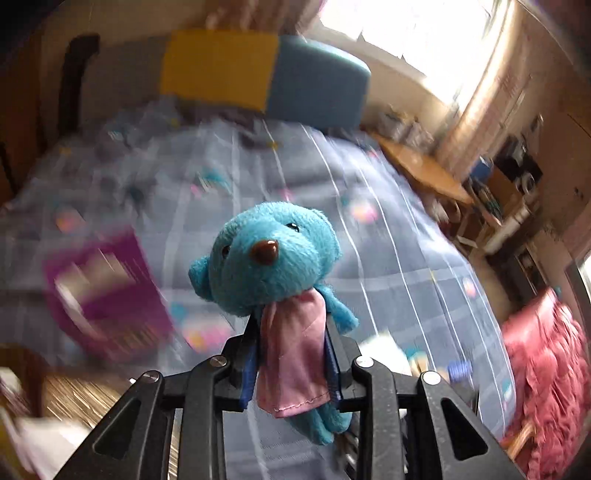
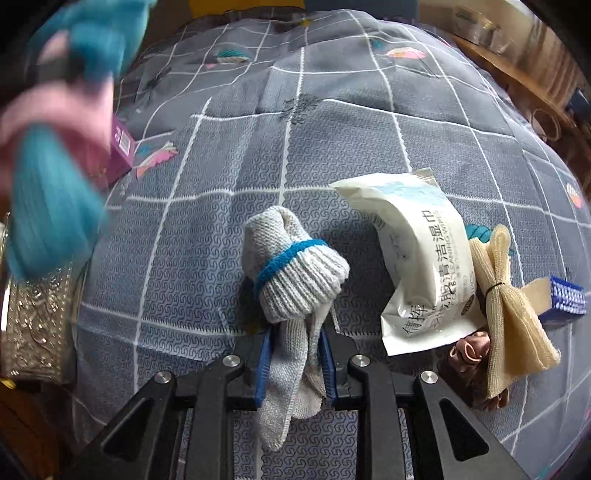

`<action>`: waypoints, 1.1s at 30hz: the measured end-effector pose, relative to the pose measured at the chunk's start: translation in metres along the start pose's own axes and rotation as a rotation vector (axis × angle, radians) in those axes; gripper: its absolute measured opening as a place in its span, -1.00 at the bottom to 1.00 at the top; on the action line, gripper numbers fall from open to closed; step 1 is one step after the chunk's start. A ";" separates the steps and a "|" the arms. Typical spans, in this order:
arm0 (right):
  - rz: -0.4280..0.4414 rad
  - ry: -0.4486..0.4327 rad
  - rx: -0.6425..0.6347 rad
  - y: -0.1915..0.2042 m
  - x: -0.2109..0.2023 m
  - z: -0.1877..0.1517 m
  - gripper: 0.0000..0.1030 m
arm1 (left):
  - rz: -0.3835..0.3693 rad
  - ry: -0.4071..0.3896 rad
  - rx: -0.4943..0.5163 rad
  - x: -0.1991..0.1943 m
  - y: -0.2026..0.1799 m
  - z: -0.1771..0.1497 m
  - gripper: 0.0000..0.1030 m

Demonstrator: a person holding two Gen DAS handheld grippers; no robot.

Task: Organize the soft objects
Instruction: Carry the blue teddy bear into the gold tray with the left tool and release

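Left gripper (image 1: 291, 354) pinches blue plush bear in pink cloth (image 1: 273, 266); right gripper (image 2: 295, 354) pinches grey knitted glove with blue band (image 2: 291, 266).
Both above grey checked quilt (image 2: 295, 147); white wipes packet (image 2: 417, 266) lies on it, wooden desk (image 1: 421, 166) alongside.

This is a bedroom in a home. A bed (image 1: 295, 192) fills most of both views, spread with a grey-blue quilt (image 2: 295, 147) checked in white lines and printed with small pink and teal fish. At its head stands a padded headboard (image 1: 266, 70) in yellow and blue panels. Beside the bed, a wooden desk (image 1: 421, 166) runs along under a bright window (image 1: 406, 29) with a pale curtain, and cluttered shelves (image 1: 509, 184) stand further along that wall. A red ruffled blanket (image 1: 546, 369) lies at the bed's edge, and wood-patterned flooring (image 1: 85, 398) shows below. Household bits lie on the quilt, among them a pack of cleaning wipes (image 2: 417, 266).
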State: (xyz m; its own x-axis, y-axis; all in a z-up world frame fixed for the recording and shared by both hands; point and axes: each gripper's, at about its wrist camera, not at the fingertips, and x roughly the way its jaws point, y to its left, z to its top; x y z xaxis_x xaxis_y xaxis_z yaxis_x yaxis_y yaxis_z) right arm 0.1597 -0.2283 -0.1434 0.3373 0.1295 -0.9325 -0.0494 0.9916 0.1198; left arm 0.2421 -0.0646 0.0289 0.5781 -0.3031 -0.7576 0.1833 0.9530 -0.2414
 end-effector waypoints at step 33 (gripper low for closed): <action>-0.143 -0.066 -0.175 0.027 0.006 -0.013 -0.37 | 0.390 -0.052 -0.606 -0.175 0.381 -0.269 -0.33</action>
State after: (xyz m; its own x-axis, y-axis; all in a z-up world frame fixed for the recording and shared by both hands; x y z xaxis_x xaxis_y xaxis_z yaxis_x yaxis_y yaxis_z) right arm 0.1481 -0.2006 -0.1497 0.4127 -0.0068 -0.9108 -0.1572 0.9844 -0.0786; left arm -0.0034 0.3515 -0.0939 0.5510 0.0739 -0.8312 -0.5088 0.8193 -0.2645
